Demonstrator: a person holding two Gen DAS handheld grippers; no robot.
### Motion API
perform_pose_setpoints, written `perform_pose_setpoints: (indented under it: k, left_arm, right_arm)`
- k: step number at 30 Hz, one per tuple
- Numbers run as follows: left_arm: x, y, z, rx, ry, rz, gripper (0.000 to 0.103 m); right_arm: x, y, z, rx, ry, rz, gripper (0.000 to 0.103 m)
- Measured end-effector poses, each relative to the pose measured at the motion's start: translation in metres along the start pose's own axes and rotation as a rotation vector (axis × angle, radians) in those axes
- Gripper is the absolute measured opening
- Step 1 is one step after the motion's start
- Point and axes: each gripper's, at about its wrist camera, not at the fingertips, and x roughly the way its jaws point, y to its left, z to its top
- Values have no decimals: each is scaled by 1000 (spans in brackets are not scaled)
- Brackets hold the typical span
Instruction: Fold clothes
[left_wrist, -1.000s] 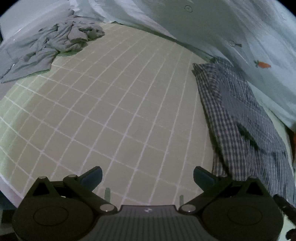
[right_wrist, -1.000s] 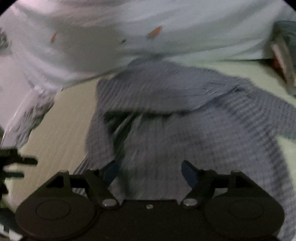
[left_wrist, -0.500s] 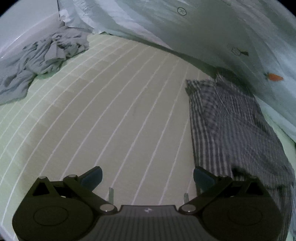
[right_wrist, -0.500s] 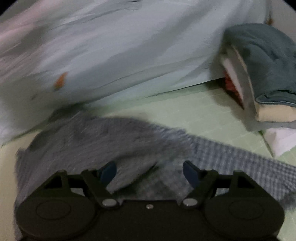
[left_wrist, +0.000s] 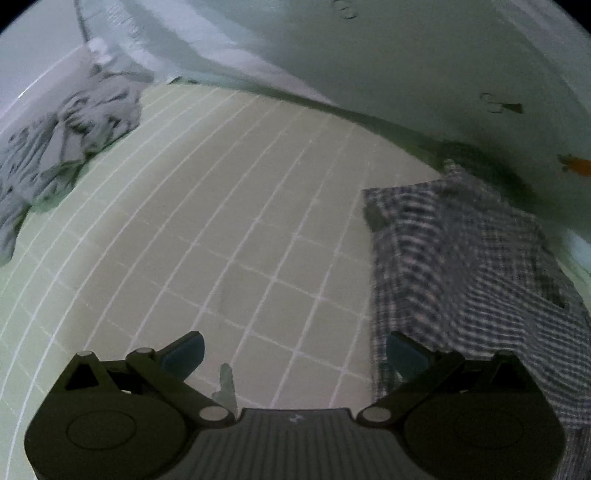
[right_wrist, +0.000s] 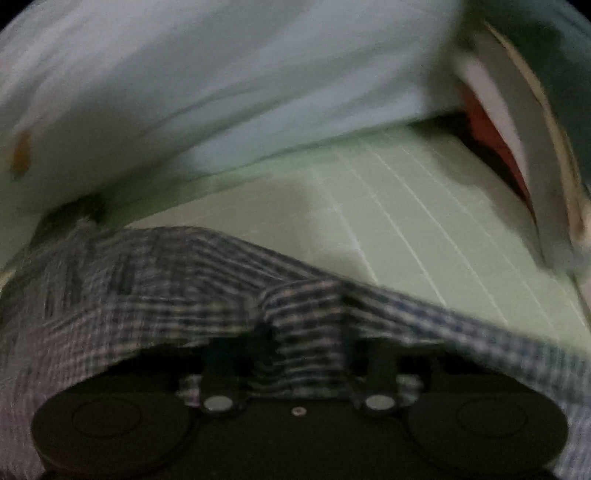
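Green gridded mat (left_wrist: 229, 206) under checked shirt (left_wrist: 465, 266) and crumpled grey garment (left_wrist: 74, 125).

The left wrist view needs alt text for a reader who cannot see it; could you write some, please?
The left gripper hangs open over a green gridded mat, its right finger at the edge of a checked shirt. A crumpled grey garment lies far left.

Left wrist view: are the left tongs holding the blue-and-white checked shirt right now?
No, the left tongs stand wide open over the bare green gridded mat, with the blue-and-white checked shirt lying beside them.
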Motion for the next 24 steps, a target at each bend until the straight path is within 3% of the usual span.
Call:
perform_pose_setpoints:
  k: [2,4,13,17,21,24]
  left_arm:
    - [1,-2,2,16,-4,1,103]
    - [0,-3,4,21,-12,-3,103]
    - [3,-6,18,8,-24,-63,103]
    - [14,-17,28,11,-14,-128,103]
    - [33,-33,45,-17,19,-218,102]
    - [51,-47,59,-38,53,-268,93]
  right_arm:
    - [-12,12,7,-99,-44,16,8]
    - [-30,21,17,-155,-112,43,6]
    - [-78,-59,68,210,-346,-154,6]
    - [-77,-54,56,132,-311,-143,7]
    - [-69,-62,47,173,-279,-134,7]
    - [-70,-64,43,182,-268,-139,7]
